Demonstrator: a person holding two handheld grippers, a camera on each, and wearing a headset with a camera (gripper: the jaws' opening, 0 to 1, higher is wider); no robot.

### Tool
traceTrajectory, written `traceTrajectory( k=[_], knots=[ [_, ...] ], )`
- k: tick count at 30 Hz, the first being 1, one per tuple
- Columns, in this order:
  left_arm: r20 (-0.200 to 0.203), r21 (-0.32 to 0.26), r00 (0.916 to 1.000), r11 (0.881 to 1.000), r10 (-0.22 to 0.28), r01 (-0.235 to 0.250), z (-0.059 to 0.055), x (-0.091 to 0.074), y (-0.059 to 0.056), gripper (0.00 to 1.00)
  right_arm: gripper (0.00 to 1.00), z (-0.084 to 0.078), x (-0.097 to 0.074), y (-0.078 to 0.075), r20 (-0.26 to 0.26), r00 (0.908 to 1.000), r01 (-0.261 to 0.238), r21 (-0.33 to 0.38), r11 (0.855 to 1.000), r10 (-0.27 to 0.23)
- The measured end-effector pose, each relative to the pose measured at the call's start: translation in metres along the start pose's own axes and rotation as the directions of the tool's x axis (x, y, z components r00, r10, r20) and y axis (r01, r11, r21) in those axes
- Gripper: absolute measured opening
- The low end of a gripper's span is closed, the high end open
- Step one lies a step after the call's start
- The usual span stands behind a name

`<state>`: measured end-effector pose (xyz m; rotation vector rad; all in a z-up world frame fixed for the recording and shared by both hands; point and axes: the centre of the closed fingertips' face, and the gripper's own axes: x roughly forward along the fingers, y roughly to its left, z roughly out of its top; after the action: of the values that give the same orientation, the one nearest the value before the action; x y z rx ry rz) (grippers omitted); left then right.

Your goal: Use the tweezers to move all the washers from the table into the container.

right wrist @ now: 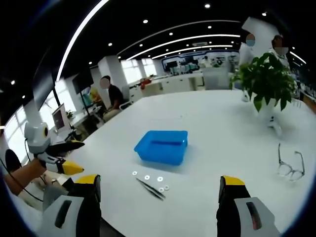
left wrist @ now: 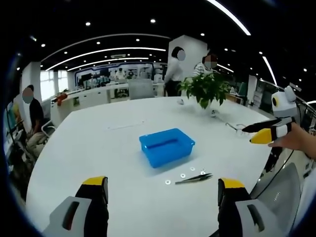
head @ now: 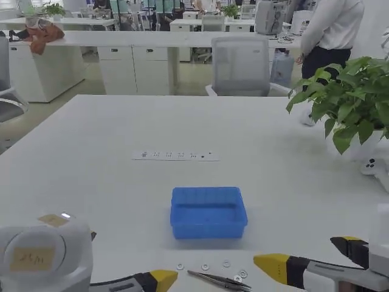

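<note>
- container: blue open tray [head: 208, 212] mid counter [head: 91, 152]; looks empty.
- washers: small loose cluster [head: 205, 266] flat on the counter, just on the person's side of the container. None inside it, as far as I can tell.
- tweezers: [head: 217, 280] lying flat just beside the washers, same side of the container; not picked up.
- left hand-held gripper: [left wrist: 161, 183] jaws wide apart and empty, on the person's side of the container, left of the tweezers.
- right hand-held gripper: [right wrist: 160, 179] jaws spread and empty, on the person's side of the container, to the right.
- step: likely grabbing the tweezers; nothing moved yet.
- how: come down low, close across both tweezer legs around mid-length so they can still be squeezed, and keep the tips free.
- watch: thin metal on a smooth counter may skid; don't sweep the washers away from the container.
</note>
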<state>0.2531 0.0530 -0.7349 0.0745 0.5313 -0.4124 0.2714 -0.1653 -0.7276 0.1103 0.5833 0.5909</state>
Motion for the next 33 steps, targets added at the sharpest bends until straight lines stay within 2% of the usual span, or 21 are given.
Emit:
traceTrajectory(
  k=[6, 10, 13, 16, 18, 20, 23, 25, 26, 29, 30, 31, 32, 33],
  knots=[
    [-0.007, -0.006, 0.9994, 0.999, -0.034, 0.034, -0.004, 0.01, -0.003, 0.93, 0.96, -0.004, 0.003, -0.005, -0.02, 0.9996, 0.017, -0.01, 1.0, -0.018],
    [-0.04, 0.007, 0.9972, 0.998, -0.063, 0.063, -0.012, 0.019, -0.006, 0.9, 0.96, -0.006, 0.008, -0.006, -0.018, 0.9996, 0.024, 0.016, 1.0, -0.024],
    [-0.048, 0.019, 0.9958, 0.997, -0.078, 0.079, -0.014, 0.023, -0.008, 0.88, 0.94, -0.008, 0.011, -0.006, -0.019, 0.9993, 0.032, 0.018, 0.999, -0.031],
    [-0.057, 0.03, 0.9937, 0.995, -0.096, 0.098, -0.015, 0.029, -0.009, 0.84, 0.93, -0.01, 0.014, -0.006, -0.031, 0.9991, 0.031, 0.016, 0.999, -0.031],
    [-0.063, 0.033, 0.9904, 0.992, -0.123, 0.125, -0.015, 0.034, -0.012, 0.77, 0.92, -0.013, 0.016, -0.008, -0.041, 0.9986, 0.034, 0.009, 0.999, -0.033],
    [-0.08, 0.039, 0.9835, 0.985, -0.162, 0.166, -0.016, 0.039, -0.017, 0.7, 0.91, -0.016, 0.018, -0.009, -0.043, 0.9984, 0.037, 0.009, 0.999, -0.037],
    [-0.134, 0.087, 0.9643, 0.967, -0.228, 0.241, -0.024, 0.051, -0.027, 0.56, 0.9, -0.021, 0.019, -0.009, -0.051, 0.9982, 0.032, 0.023, 0.999, -0.031],
    [-0.141, 0.1, 0.9592, 0.96, -0.245, 0.26, -0.025, 0.058, -0.03, 0.47, 0.88, -0.023, 0.018, -0.01, -0.055, 0.9978, 0.038, 0.023, 0.999, -0.037],
    [-0.168, 0.122, 0.9497, 0.95, -0.264, 0.286, -0.029, 0.062, -0.032, 0.44, 0.86, -0.023, 0.018, -0.011, -0.052, 0.9977, 0.045, 0.018, 0.999, -0.044],
    [-0.194, 0.188, 0.9433, 0.934, -0.269, 0.305, -0.032, 0.074, -0.034, 0.36, 0.85, -0.022, 0.018, -0.012, -0.042, 0.9979, 0.05, 0.019, 0.999, -0.05],
    [-0.223, 0.196, 0.934, 0.926, -0.279, 0.323, -0.035, 0.079, -0.036, 0.33, 0.85, -0.023, 0.018, -0.012, -0.045, 0.998, 0.046, 0.025, 0.999, -0.045],
    [-0.235, 0.198, 0.9294, 0.922, -0.285, 0.333, -0.037, 0.082, -0.037, 0.31, 0.85, -0.025, 0.018, -0.011, -0.05, 0.9978, 0.044, 0.03, 0.999, -0.043],
    [-0.255, 0.203, 0.9188, 0.912, -0.301, 0.356, -0.04, 0.087, -0.04, 0.27, 0.84, -0.027, 0.018, -0.011, -0.06, 0.9974, 0.042, 0.036, 0.998, -0.04],
    [-0.257, 0.204, 0.9196, 0.913, -0.297, 0.352, -0.04, 0.091, -0.04, 0.25, 0.85, -0.029, 0.018, -0.011, -0.064, 0.9971, 0.043, 0.038, 0.998, -0.04]
  ],
)
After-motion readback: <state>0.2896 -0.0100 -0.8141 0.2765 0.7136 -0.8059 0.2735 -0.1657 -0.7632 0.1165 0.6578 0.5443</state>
